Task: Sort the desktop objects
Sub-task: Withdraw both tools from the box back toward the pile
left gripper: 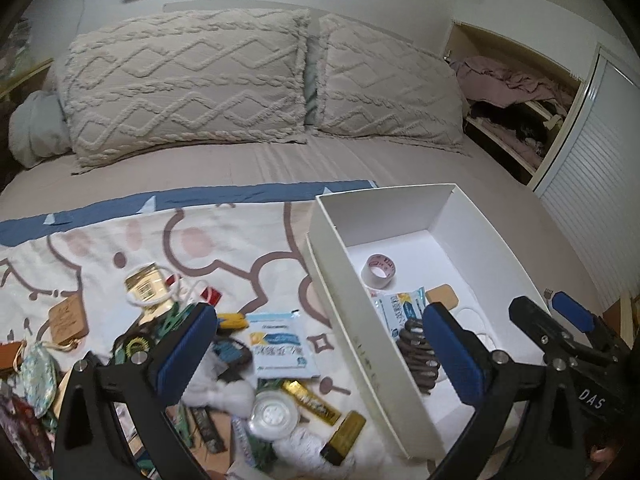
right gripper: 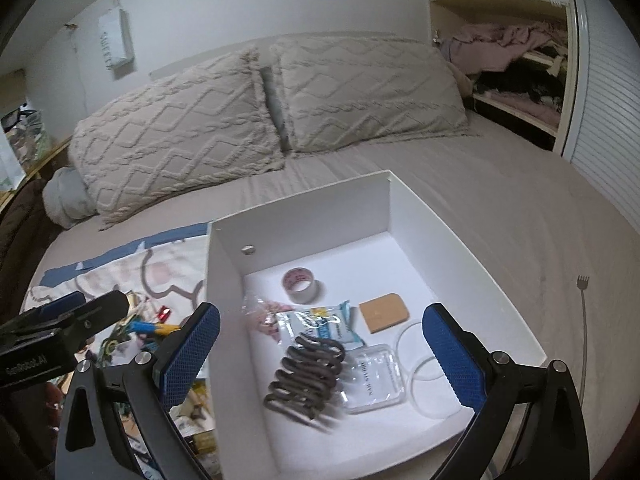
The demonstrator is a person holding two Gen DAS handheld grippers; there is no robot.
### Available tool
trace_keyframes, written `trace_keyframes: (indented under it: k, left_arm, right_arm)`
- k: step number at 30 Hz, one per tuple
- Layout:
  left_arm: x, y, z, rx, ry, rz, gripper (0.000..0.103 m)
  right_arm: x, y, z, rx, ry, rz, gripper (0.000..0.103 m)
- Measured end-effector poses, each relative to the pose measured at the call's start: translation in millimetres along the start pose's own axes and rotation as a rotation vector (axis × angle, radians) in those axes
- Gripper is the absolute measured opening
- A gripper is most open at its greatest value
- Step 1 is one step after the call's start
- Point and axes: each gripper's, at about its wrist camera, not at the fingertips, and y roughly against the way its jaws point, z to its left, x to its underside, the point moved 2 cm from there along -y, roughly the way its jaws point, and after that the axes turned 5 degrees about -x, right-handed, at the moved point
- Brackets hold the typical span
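Observation:
A white box (left gripper: pixel 336 256) (right gripper: pixel 224 264) stands on the bed. In it lie a tape roll (right gripper: pixel 300 280), a tan pad (right gripper: pixel 385 312), a blue-white sachet (right gripper: pixel 324 326), a dark wavy hair clip (right gripper: pixel 306 376), a clear packet (right gripper: pixel 372 376) and clear rings (right gripper: pixel 424 364). My right gripper (right gripper: pixel 320 356) is open and empty above the box, over the clip. My left gripper (left gripper: pixel 320 354) is open and empty over the box's left wall, with loose items on the cloth below: a sachet (left gripper: pixel 280 344), gold sticks (left gripper: pixel 310 396), a clear lid (left gripper: pixel 272 414).
The patterned cloth (left gripper: pixel 224 232) left of the box carries a pile of small items, among them a gold bottle (left gripper: pixel 146 284) and a wooden tag (left gripper: pixel 68 320). Two pillows (left gripper: pixel 188 80) lie at the bed's head. A fork-like tool (right gripper: pixel 583 320) lies right of the box.

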Motion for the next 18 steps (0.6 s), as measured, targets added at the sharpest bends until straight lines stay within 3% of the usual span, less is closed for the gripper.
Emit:
trace_keyframes:
  k: [18]
  left_arm:
    - [64,116,67,-0.132,0.078,-0.158,0.103]
  right_arm:
    - [44,71,71,-0.127,0.1,-0.104,0.101]
